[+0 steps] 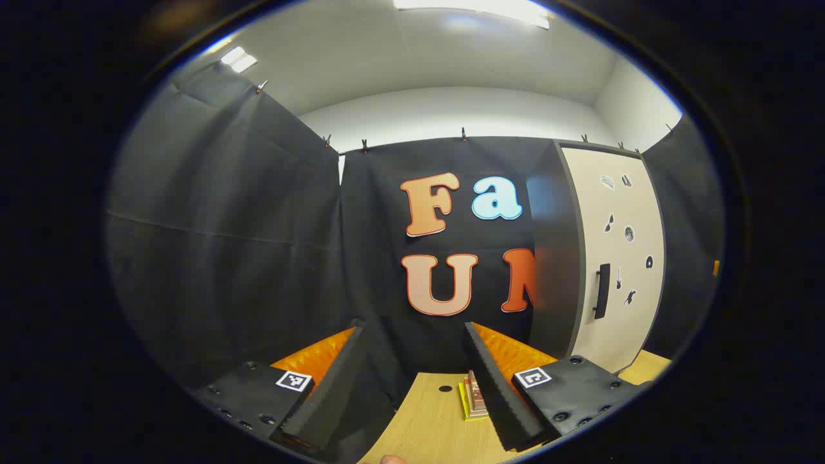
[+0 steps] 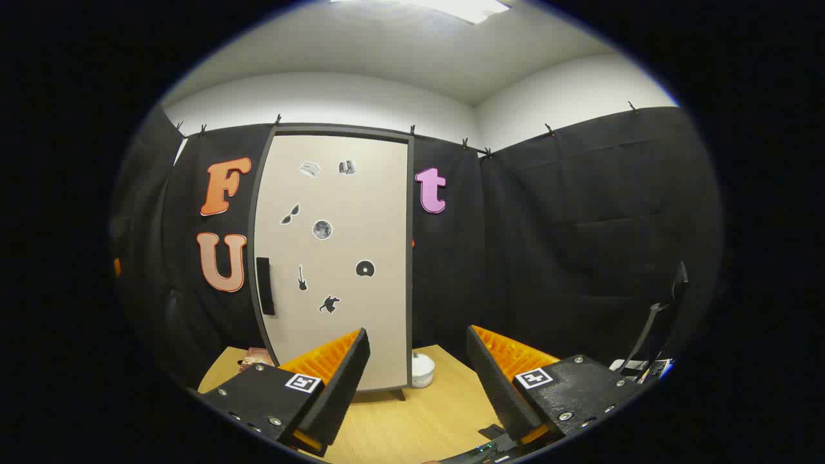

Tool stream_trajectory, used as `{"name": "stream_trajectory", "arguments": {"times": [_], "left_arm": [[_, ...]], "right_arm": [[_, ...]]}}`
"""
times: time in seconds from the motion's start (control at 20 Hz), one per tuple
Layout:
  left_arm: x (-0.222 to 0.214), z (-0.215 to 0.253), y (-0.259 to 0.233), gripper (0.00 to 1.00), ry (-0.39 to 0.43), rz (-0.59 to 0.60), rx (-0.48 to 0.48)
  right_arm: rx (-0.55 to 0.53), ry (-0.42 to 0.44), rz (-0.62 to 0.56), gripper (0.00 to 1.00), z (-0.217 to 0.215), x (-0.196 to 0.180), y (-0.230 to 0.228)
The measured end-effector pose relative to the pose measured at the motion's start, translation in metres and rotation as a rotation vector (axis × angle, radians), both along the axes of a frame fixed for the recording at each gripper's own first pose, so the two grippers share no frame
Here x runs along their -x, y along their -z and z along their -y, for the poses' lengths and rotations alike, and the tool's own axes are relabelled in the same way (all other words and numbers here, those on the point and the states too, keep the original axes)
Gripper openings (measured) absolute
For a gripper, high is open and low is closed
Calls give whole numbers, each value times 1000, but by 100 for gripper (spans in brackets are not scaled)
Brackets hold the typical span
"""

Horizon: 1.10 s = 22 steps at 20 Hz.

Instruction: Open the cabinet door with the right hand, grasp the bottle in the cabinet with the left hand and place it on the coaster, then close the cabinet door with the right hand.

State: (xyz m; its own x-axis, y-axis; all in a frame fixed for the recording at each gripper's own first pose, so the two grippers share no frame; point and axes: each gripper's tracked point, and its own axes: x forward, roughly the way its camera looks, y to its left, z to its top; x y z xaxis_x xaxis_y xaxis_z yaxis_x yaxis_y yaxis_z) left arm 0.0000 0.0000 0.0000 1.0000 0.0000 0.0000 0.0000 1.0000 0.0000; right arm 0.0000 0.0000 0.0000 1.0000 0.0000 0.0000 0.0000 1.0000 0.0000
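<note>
Jaws apart; cabinet door (image 2: 335,258) upright, closed

Left tool (image 1: 412,380): fingers spread wide, nothing between them, at 6 o'clock of its view. Right tool (image 2: 416,386): likewise parted, empty, at 6 o'clock.

A: Left tool (image 1: 412,380): black blocks with screws at lower frame, each bearing a white square marker.
B: Right tool (image 2: 416,386): same black blocks, screws, square markers, ribbed inner faces.
</note>
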Motion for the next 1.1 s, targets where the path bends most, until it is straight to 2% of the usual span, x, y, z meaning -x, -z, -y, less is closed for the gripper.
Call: {"name": "stream_trajectory", "arguments": {"times": [0.3, 0.5, 0.7, 0.95, 1.1], "left_arm": [[3, -18, 2, 98, -12, -13, -7], [3, -39, 1, 98, -56, -9, -38], [-1, -46, 4, 99, -68, -10, -20], [-9, -38, 12, 99, -43, -20, -9], [-11, -38, 17, 99, -37, -30, -1]], "right_arm": [[6, -8, 14, 94, -14, -3, 1], [-22, -35, 15, 94, -29, -7, 2], [-15, -52, -3, 94, -42, -13, 9], [-42, -75, -11, 94, -63, -30, 13], [-62, -121, -18, 94, -90, -50, 16]]}}
